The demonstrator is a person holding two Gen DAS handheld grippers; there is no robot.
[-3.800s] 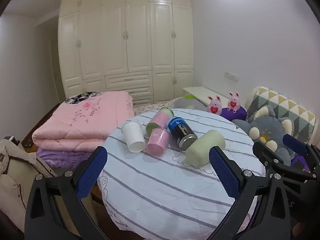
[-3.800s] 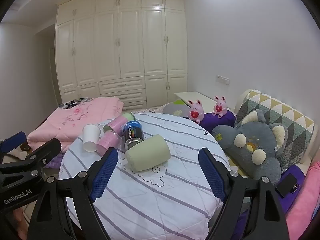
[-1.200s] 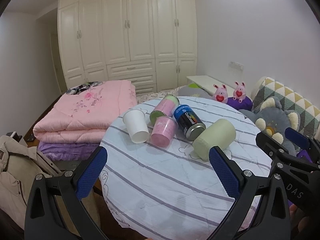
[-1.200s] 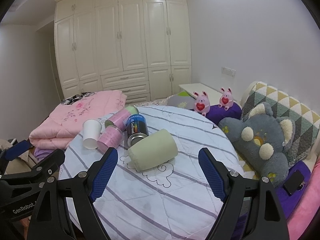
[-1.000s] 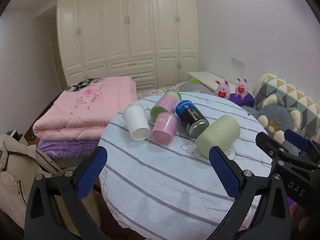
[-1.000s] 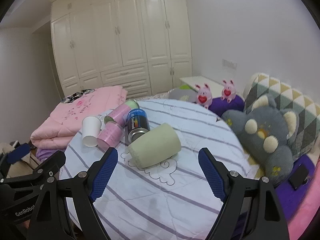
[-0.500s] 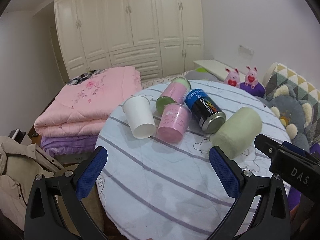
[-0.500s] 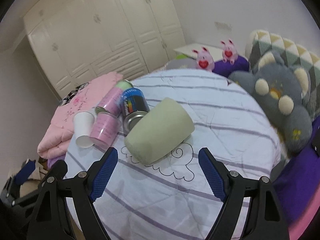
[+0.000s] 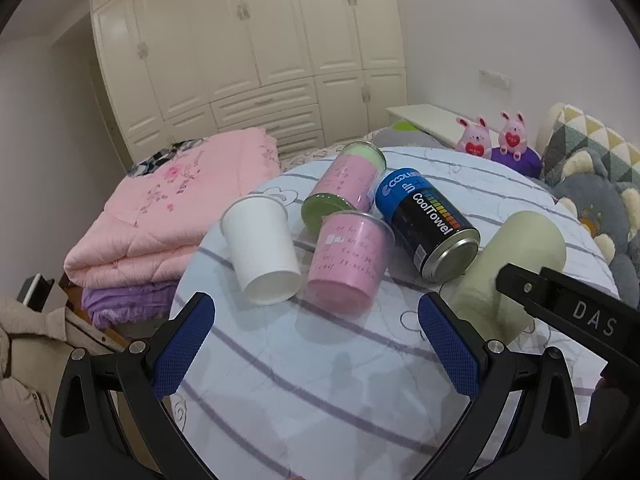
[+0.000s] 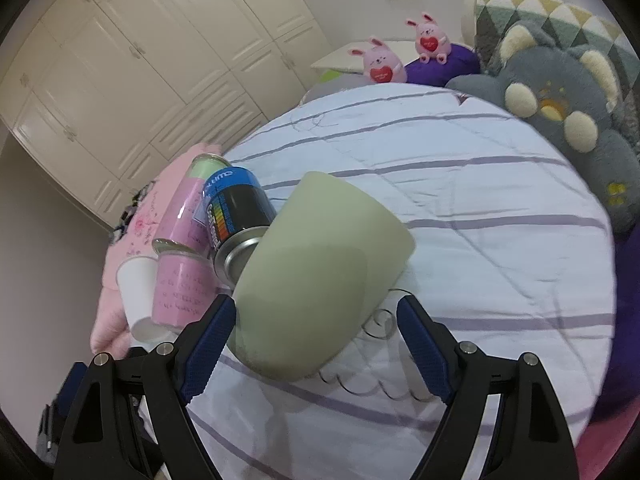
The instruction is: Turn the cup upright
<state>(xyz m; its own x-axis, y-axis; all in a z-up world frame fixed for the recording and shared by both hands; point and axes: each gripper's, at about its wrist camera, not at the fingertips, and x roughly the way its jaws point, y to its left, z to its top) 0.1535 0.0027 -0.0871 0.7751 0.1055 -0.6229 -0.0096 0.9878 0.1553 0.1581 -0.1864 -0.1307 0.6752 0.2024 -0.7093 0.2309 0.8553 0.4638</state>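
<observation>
Bedroom with cream wardrobes; a round table (image 10: 500, 208) in striped cloth holds a pale green cup (image 10: 320, 276) lying on its side, against a CoolTowel can (image 10: 236, 216). Half a second ago the right gripper (image 10: 316, 332) was farther back; now its spread jaws flank the cup (contact unclear), ready to grasp. Left gripper (image 9: 316, 340) hangs wide and empty.

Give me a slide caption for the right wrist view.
Open right hand-held gripper straddles a pale green cup lying sideways on the striped tablecloth.
</observation>
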